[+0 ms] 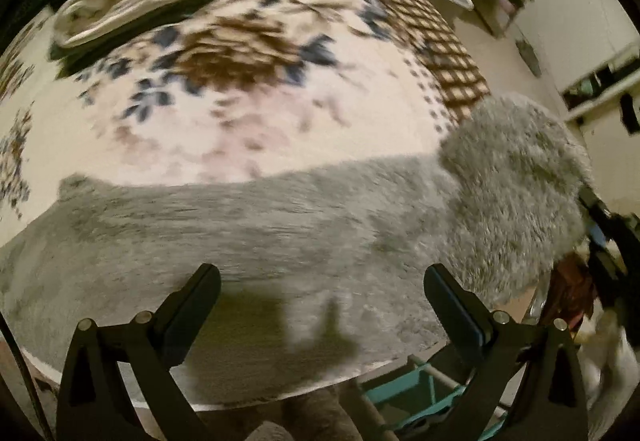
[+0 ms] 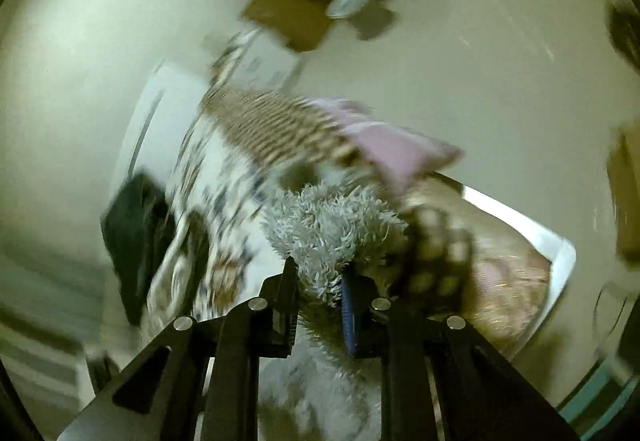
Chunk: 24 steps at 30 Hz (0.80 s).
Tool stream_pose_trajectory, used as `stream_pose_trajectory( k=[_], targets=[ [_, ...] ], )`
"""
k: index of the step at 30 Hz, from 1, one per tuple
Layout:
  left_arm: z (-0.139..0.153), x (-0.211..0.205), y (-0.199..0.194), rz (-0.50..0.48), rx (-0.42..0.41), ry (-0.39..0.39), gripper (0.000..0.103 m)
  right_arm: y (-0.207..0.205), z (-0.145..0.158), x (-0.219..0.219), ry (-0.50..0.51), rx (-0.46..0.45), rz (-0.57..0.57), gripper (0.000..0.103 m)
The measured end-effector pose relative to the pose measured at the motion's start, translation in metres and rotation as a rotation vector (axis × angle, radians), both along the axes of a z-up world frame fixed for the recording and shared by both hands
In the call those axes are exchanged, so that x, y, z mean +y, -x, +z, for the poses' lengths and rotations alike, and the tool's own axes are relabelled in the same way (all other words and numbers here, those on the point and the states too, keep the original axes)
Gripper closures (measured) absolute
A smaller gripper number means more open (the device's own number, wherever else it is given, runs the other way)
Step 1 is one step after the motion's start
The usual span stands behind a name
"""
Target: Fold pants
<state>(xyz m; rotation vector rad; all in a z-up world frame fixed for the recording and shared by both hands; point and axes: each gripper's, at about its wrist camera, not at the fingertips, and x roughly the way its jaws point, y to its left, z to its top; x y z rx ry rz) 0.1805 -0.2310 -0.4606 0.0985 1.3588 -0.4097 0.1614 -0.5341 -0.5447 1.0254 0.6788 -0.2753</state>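
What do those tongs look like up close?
Both tongs are matte black frames with triangular cut-outs and round silver pins at the joints. Each finger is a flat paddle with a blue pad on its inner face. No sleeves show.

pants [image 1: 280, 225] on blanket [image 1: 248, 113], towels [image 1: 120, 9] behind
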Motion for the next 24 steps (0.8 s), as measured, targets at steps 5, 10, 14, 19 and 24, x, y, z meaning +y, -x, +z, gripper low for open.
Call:
stream_pose_trajectory(
  k=[5,10,14,19,24],
  targets=[
    [0.016,0.082,-0.013,0.110,-0.015,0.013,0.000,-0.055,0.042,0.133,0.203,0.007,0.333,0.084],
    [0.025,0.190,-0.018,0.227,-0.048,-0.037,0.000,-0.097,0.014,0.292,0.334,0.053,0.694,0.085],
    [0.014,0.252,-0.020,0.303,-0.037,-0.069,0.000,-0.107,-0.043,0.381,0.414,0.174,0.889,0.084],
    [0.005,0.267,-0.027,0.329,0.006,0.010,0.000,-0.102,-0.062,0.385,0.280,0.280,0.932,0.019],
    [-0.016,0.219,-0.061,0.251,0.108,0.153,0.000,-0.076,-0.023,0.315,0.189,0.289,0.768,0.011]
  ],
)
